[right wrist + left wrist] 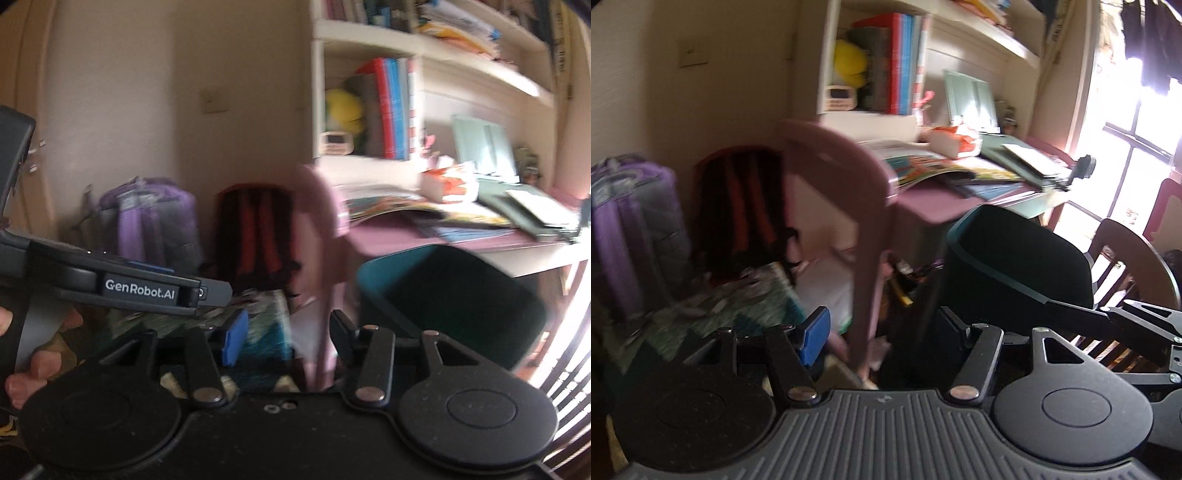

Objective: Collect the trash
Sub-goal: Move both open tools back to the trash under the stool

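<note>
Beside the desk [934, 210]: a dark teal bin [1015, 266] is standing just right of a pink chair [827, 184], its open mouth tipping toward the cameras; the blur is hiding what is inside it.
Writing: a white logo [138, 286] is reading "GenRobot.AI" on the side of the left gripper [882, 332], seen from the right wrist.
Other print: the spines of the red and blue books [391, 107] on the shelf are smearing too much to read, and so is the cover of the open magazine [923, 166] on the desk.
Left fingers: they are standing partly apart and gripping nothing; only the chair leg is showing through the gap, well behind it.
Left pose: the tool is pointing somewhat downward toward the chair and bin.
Hand [40, 354]: its fingers are curling round the left gripper's handle at the left edge of the right wrist view.
Right gripper [288, 338]: its jaws are also standing partly apart with nothing between the pads.
Right pose: it is aiming slightly down beside the left one. From the left wrist, one black finger is reaching up to the bin's near rim, though I cannot tell whether it is touching.
Desk top: an orange-and-white pack [955, 142] is lying among the papers.
Wall: a purple bag [147, 218] and a red-and-black bag [258, 229] are leaning there.
</note>
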Available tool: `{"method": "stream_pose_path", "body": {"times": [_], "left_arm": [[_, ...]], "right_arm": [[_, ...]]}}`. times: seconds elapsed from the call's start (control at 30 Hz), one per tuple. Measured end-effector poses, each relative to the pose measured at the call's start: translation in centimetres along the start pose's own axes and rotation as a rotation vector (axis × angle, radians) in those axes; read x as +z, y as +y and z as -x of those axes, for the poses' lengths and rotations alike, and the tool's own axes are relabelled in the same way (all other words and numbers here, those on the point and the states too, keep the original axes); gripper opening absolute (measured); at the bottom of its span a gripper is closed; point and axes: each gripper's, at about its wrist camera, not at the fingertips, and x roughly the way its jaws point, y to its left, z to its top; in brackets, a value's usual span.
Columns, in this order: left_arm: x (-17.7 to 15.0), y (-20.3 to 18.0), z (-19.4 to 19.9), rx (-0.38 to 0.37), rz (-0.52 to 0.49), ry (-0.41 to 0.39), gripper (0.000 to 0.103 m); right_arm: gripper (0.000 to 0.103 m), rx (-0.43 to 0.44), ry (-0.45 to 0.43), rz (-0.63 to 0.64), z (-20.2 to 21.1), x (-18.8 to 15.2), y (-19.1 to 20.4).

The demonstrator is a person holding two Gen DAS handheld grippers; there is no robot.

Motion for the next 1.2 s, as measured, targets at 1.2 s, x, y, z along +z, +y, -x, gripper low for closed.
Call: {"method": "stream_pose_path", "body": {"times": [1.2], "left_arm": [[-28.4, 33.7, -15.1, 0.319, 0.302, 0.46, 0.093]], "right_arm": [[0.058, 0.209, 0.675, -0.09, -32.8, -24.3, 15.7]]}}
